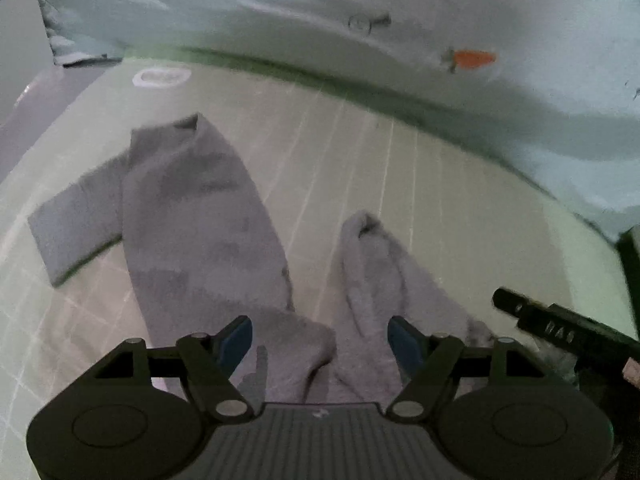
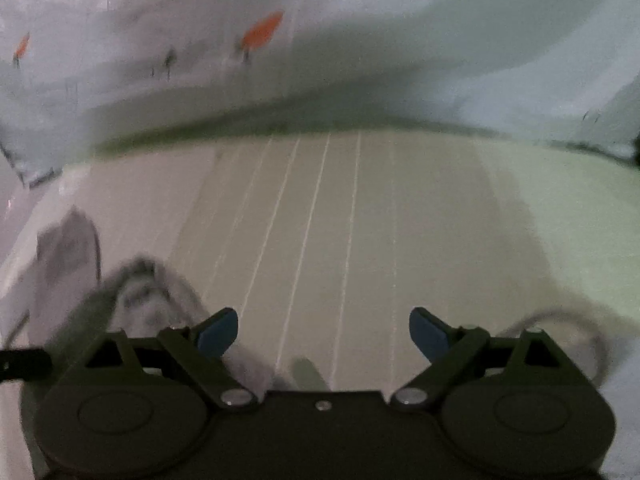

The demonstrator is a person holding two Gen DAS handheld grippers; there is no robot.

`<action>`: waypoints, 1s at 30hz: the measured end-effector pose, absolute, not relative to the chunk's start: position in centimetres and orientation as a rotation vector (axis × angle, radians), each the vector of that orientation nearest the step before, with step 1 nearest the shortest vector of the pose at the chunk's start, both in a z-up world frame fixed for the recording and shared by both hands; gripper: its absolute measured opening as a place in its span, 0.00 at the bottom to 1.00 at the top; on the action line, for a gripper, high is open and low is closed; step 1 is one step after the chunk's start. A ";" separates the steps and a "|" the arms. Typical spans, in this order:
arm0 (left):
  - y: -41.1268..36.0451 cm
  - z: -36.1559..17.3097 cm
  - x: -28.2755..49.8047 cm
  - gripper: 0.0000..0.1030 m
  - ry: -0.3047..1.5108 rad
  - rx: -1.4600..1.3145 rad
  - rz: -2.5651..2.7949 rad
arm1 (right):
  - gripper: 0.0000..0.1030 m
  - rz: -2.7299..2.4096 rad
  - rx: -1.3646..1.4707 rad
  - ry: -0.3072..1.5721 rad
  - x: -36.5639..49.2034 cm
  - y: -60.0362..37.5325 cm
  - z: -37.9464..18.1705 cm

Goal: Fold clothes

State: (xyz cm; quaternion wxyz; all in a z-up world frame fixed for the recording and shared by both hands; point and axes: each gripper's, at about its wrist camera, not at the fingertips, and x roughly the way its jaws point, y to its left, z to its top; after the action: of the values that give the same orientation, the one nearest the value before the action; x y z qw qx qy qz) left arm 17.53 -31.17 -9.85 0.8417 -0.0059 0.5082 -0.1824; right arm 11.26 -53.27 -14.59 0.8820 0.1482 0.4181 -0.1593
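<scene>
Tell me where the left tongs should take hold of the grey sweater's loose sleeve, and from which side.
Grip the cuff end of the loose sleeve, at its outer corner. It lies flat and spread away from the sweater body, so its edge is free on the mat. Probably come in low from the left, sliding one finger of the open left tongs under that edge.

Grey fuzzy sweater flat on the mat, one sleeve out, other sleeve rumpled alongside.

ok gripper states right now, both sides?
Left gripper: open, holding nothing, over the grey sweater.
Right gripper: open, holding nothing, over the mat.
</scene>
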 end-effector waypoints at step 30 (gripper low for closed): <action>-40.5 -2.9 23.8 0.09 0.722 0.267 -0.405 | 0.02 -0.356 -0.078 0.567 12.3 -59.7 -6.5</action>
State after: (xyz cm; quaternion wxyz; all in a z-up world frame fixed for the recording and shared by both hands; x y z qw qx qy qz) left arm 23.82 -40.55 -2.93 0.9070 0.1295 0.3495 -0.1961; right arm 12.28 -59.68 -6.48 0.9437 -0.0384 0.2783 -0.1748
